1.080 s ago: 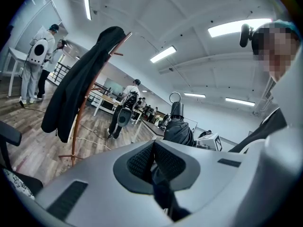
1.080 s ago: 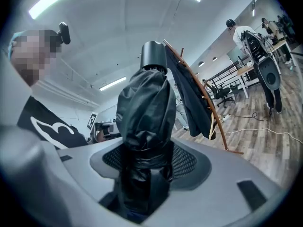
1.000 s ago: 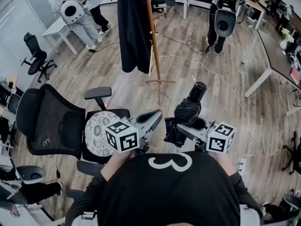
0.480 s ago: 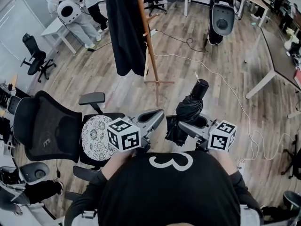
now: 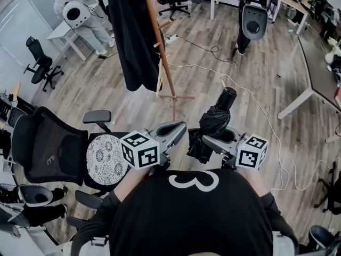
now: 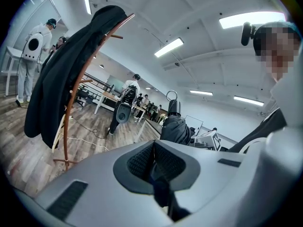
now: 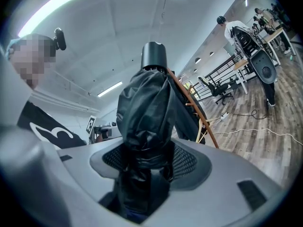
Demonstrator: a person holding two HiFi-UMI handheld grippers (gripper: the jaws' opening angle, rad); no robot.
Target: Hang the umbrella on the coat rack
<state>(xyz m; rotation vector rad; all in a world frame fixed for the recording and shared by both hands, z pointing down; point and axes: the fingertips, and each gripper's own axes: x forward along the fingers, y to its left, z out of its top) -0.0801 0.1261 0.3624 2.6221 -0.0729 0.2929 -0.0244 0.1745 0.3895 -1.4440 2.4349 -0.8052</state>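
Note:
A folded black umbrella (image 5: pixel 212 124) stands upright in my right gripper (image 5: pixel 209 142), whose jaws are shut on its bunched fabric; its cylindrical handle (image 7: pixel 154 56) with a wrist loop points up. The same umbrella (image 6: pixel 175 126) shows to the right in the left gripper view. My left gripper (image 5: pixel 175 132) is shut with nothing in it, level with the right one. The wooden coat rack (image 5: pixel 160 57) stands ahead and to the left, with a black coat (image 5: pixel 127 33) draped over it. In the left gripper view the coat rack (image 6: pixel 71 103) rises at the left; in the right gripper view the rack (image 7: pixel 201 112) sits partly hidden behind the umbrella.
A black mesh office chair (image 5: pixel 58 151) with a patterned seat cushion stands close at my left. White cables (image 5: pixel 256 108) trail across the wooden floor. People with backpack rigs stand at the far left (image 5: pixel 80 15) and far right (image 5: pixel 254 15). Desks (image 5: pixel 314 73) line the right side.
The coat rack and chair have slid left and nearer in the head view as I moved forward. Both grippers keep their pose, the umbrella still held.

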